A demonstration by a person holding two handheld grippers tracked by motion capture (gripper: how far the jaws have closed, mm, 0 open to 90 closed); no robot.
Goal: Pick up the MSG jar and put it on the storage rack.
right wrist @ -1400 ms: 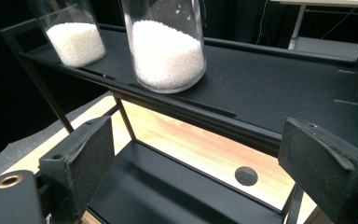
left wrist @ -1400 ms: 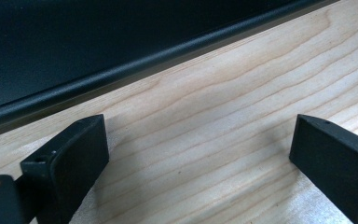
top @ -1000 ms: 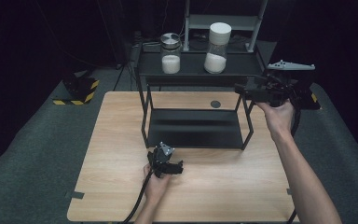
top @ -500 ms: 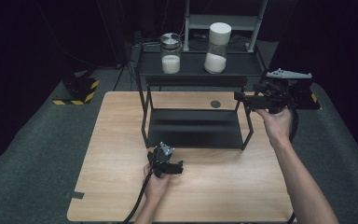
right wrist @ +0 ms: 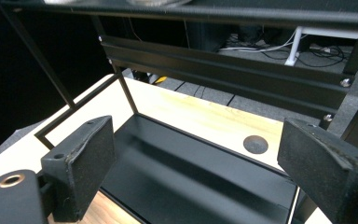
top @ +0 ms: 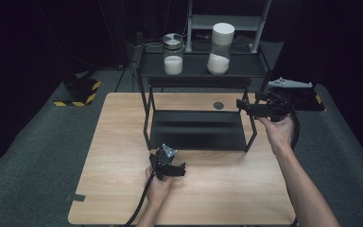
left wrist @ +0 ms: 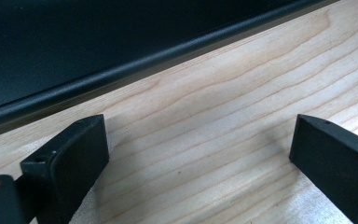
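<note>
Jaws on both grippers stand spread wide with nothing between them.

Largest is the light wooden table [top: 123, 142], and on its middle stands the black metal two-tier shelf rack [top: 196, 130], the landmark for everything else. Its lower tray rests on the tabletop; its upper shelf carries two jars side by side: a tall clear jar with a white lid [top: 220, 47], about a third full of white powder, toward the rack's right end, and a shorter glass jar with a metal lid [top: 173, 53], also holding white powder, toward the left end.

At the rack's right end, level with the gap between the two shelves, the right gripper [top: 246, 108] is held in the air, pointing leftward at the rack's right posts, its grey three-cornered plate on top. Its own view looks in under the upper shelf and down on the lower tray [right wrist: 205, 172].

Just in front of the rack's front edge, left of centre, the left gripper [top: 177, 171] sits low over the table; its view shows bare wood between the released pads, with the tray's rim [left wrist: 121, 70] close ahead.

Smallest is a dark round disc [top: 218, 105] on the wood behind the lower tray, toward the right.
</note>
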